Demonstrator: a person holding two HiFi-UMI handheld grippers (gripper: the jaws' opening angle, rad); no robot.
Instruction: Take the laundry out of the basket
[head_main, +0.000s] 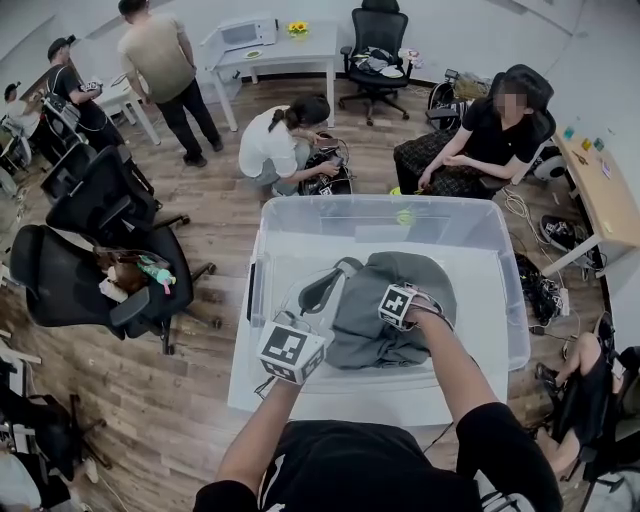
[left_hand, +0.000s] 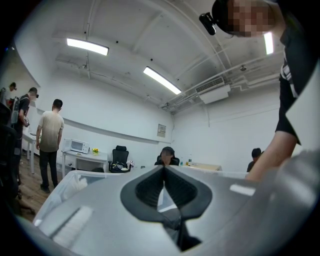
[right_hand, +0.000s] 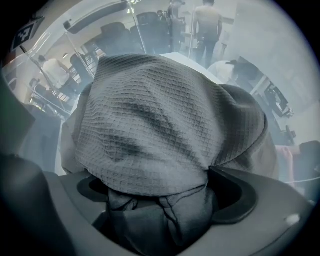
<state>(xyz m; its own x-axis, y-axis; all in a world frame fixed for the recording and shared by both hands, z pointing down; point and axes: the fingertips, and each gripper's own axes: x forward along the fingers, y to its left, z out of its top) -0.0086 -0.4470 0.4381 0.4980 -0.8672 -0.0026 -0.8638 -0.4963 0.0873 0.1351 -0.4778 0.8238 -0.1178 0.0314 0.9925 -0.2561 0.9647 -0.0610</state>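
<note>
Head view: a clear plastic bin (head_main: 515, 300) stands on a white counter (head_main: 330, 405), and a grey waffle-knit garment (head_main: 375, 320) lies heaped inside it. The right tool (right_hand: 165, 200) reaches into the bin from the near side; in the right gripper view its jaws are clamped on a bunched fold of that garment, with fabric draped over them. The left tool (left_hand: 164, 172), beside the garment on its left, has its dark pads pressed together at the tips with nothing between them.
</note>
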